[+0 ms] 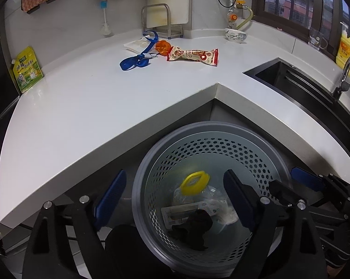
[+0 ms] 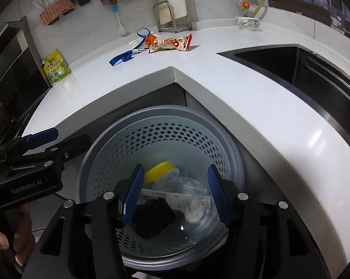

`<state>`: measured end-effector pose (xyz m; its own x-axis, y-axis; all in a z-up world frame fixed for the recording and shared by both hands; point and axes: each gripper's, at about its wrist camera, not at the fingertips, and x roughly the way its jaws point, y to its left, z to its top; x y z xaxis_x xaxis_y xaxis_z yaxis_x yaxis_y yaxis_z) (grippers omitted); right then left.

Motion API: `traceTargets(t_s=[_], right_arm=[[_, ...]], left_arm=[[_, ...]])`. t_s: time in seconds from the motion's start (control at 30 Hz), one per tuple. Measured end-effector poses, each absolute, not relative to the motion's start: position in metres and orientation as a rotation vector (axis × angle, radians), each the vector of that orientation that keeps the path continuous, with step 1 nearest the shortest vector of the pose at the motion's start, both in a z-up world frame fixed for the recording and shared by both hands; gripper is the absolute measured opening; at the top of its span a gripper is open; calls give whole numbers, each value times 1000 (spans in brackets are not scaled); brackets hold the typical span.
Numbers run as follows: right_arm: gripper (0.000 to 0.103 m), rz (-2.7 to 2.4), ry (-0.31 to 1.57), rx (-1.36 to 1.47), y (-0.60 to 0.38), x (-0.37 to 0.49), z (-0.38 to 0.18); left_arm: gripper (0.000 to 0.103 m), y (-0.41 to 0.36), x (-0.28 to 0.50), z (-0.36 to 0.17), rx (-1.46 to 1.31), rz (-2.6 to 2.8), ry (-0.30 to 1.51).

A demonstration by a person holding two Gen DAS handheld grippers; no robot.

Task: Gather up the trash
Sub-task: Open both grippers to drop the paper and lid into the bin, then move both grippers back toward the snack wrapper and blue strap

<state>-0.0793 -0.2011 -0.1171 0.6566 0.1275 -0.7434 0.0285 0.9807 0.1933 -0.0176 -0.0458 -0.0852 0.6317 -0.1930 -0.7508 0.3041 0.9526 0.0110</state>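
A grey perforated trash bin (image 1: 151, 162) (image 2: 100, 148) stands on the floor below the counter corner. It holds a yellow lid (image 1: 194, 182) (image 2: 157, 169), clear plastic, a paper wrapper and a black scrap (image 1: 193, 227) (image 2: 151, 218). My left gripper (image 1: 175, 197) is open and empty above the bin; it also shows in the right wrist view (image 2: 58, 139). My right gripper (image 2: 175, 195) is open and empty over the bin. On the white counter (image 1: 105, 107) lie a red snack wrapper (image 1: 193, 55) (image 2: 172, 43), an orange ball (image 1: 162, 46), a blue lanyard (image 1: 137, 58) (image 2: 126, 54) and a clear packet (image 1: 136, 44).
A green pouch (image 1: 27, 69) (image 2: 56, 68) leans at the counter's left. A bowl (image 1: 236, 35) (image 2: 248, 23), a metal rack (image 1: 158, 21), a black sink (image 1: 295, 79) (image 2: 291, 69) with faucet (image 1: 345, 74) and a yellow soap bottle (image 1: 348, 48) are at the right.
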Motion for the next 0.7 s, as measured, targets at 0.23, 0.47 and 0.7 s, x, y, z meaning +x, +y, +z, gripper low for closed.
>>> traceTargets(t_s=[0.23,0.47,0.7], right_arm=[[54,67,851,221,-204,-79,-117],[54,87,828,235,-204,-80,-112],[54,104,823,261,-209,-72,-109]], left_arm=[[87,-43,-17,-85,136,-274,839],[87,-37,-13,-80,119,-266,829],[88,-35,-2,-72,113,-255,818]])
